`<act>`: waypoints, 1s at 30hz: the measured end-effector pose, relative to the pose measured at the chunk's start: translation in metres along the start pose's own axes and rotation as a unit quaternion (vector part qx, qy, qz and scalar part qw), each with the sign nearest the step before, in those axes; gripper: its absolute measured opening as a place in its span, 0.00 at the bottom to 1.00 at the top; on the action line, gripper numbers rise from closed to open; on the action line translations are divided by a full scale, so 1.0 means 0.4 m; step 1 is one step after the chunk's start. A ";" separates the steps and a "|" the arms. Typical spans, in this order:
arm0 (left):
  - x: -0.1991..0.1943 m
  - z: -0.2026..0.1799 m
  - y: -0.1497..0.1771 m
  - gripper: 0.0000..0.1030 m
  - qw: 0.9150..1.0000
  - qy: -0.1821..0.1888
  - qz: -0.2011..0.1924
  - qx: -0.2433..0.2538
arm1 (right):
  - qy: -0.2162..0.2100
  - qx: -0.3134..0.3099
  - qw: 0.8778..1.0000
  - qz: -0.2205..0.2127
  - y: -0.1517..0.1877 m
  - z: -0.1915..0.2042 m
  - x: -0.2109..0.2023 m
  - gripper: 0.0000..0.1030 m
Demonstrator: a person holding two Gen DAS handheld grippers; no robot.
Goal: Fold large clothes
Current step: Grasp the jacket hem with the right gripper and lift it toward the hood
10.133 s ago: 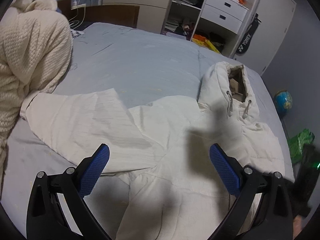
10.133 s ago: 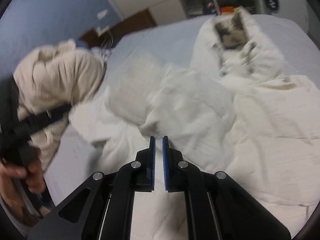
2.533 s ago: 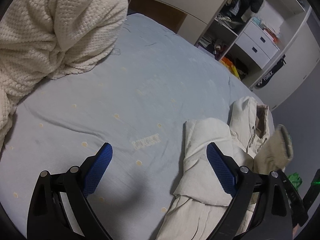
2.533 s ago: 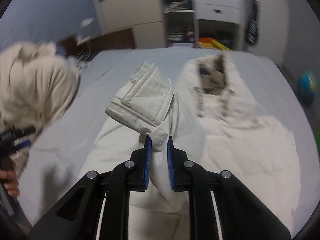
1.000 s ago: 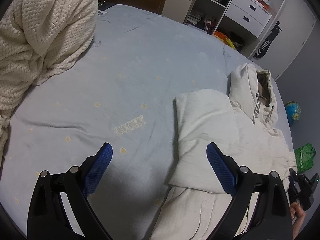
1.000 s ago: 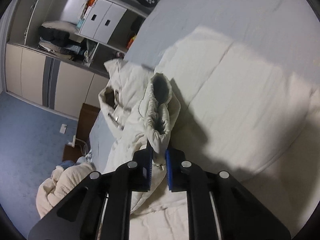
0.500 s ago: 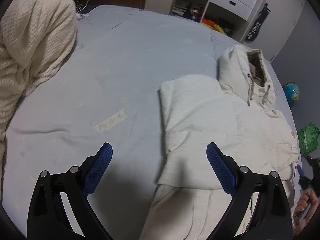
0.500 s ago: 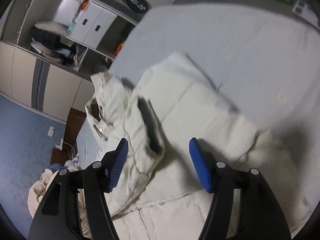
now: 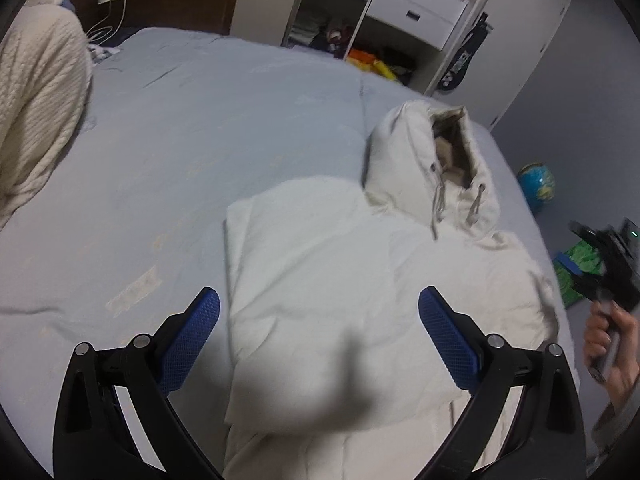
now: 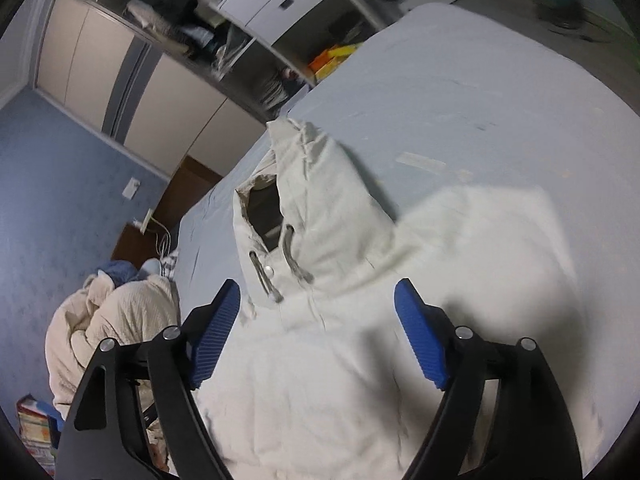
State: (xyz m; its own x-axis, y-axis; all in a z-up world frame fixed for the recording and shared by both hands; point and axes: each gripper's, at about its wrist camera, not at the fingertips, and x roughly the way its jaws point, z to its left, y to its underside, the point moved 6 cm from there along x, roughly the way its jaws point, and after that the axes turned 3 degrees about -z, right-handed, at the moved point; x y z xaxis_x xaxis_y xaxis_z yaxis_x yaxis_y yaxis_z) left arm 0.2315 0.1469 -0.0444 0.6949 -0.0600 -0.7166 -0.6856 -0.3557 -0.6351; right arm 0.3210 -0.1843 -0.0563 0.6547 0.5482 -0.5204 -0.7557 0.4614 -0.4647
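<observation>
A cream hooded jacket lies flat on the light blue bed, both sleeves folded in over its body and the hood at the far end. My left gripper is open and empty, hovering above the jacket's lower body. My right gripper is open and empty above the jacket, just below the hood and its drawstrings. The right gripper also shows at the right edge of the left wrist view, held in a hand.
A cream knitted blanket is heaped at the bed's left side, also in the right wrist view. White shelves with drawers stand beyond the bed. A globe and a green bag sit on the floor at right.
My right gripper let go of the sleeve, which now lies folded on the jacket, and opened wide. My left gripper swung right, over the jacket.
</observation>
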 end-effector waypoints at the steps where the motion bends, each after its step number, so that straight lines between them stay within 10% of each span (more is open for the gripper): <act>1: 0.005 -0.003 -0.010 0.93 1.000 0.007 -0.005 -0.002 | -0.002 -0.005 1.000 0.003 -0.023 0.008 0.030 0.78; 13: 0.052 0.037 -0.061 0.93 0.998 0.032 -0.021 -0.050 | -0.009 -0.011 0.999 0.046 -0.231 0.011 0.334 0.80; 30: 0.092 0.041 -0.038 0.93 0.999 0.022 -0.007 -0.033 | -0.024 -0.040 0.992 0.117 -0.299 0.000 0.570 0.81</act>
State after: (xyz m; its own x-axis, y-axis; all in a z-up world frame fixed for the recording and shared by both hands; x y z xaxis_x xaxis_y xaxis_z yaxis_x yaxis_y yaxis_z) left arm 0.2638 0.1653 -0.0657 0.7141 -0.0946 -0.6936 -0.6608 -0.4182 -0.6233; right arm 0.5604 -0.1145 -0.1194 0.4585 0.6669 -0.5875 -0.8823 0.2622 -0.3909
